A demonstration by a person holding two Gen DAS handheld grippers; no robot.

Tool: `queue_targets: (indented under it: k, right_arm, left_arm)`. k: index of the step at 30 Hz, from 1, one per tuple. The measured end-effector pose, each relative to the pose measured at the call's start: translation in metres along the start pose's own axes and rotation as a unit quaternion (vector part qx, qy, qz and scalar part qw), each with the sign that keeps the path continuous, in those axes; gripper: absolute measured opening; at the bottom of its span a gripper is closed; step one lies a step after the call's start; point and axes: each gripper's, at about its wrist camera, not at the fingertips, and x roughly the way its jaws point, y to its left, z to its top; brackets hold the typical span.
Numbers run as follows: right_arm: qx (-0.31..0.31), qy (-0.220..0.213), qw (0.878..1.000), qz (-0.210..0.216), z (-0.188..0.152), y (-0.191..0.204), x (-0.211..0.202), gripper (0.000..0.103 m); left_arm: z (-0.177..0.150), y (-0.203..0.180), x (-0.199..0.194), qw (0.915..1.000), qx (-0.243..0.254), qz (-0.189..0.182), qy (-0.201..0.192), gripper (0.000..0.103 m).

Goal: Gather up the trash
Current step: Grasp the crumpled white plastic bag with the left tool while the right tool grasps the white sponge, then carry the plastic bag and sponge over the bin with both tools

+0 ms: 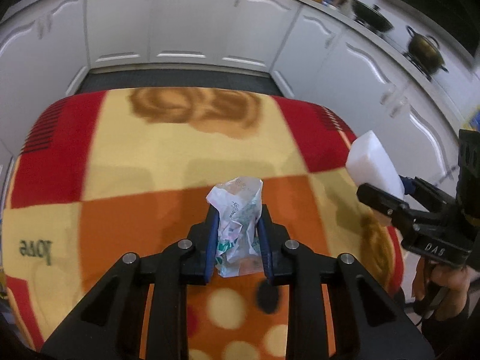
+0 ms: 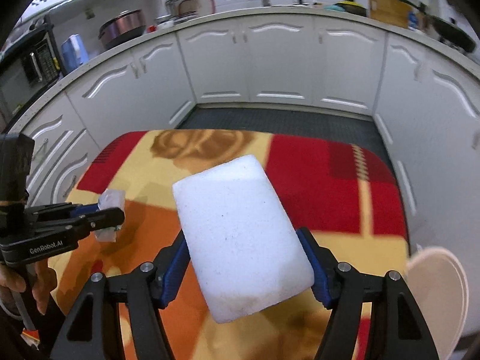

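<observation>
- White kitchen cupboards (image 1: 192,27) curve around a table under a soft red, orange and cream blanket (image 1: 150,156).
- The left gripper (image 1: 238,237) is squeezed tight on a crumpled clear plastic wrapper with green print (image 1: 238,219), lifted off the blanket.
- The right gripper (image 2: 246,267) holds a white foam block (image 2: 240,234), its long side pointing away from the jaws.
- A pale round rim (image 2: 441,294), maybe a bin, sits just right of the right gripper, so that hand looks nearer to it.

White foam block (image 2: 240,237), red-orange-cream patterned cloth (image 1: 168,156), white cabinets (image 1: 192,21)
</observation>
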Motion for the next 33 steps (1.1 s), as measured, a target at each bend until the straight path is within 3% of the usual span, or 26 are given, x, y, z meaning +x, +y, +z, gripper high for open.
queue_targets:
  k: [10,33]
  right_arm:
    - [0.058,-0.009,0.997,-0.045,-0.05,-0.041,-0.051,0.068]
    - [0.17,-0.03,0.979,-0.111,-0.11,-0.13,-0.113,0.069]
  left_arm:
    - [-0.013,-0.086,0.011,0.9975,0.062,-0.033,0.009,0.022]
    - [-0.021,-0.197,0.037,0.9867,0.146,-0.067,0.027,0.022]
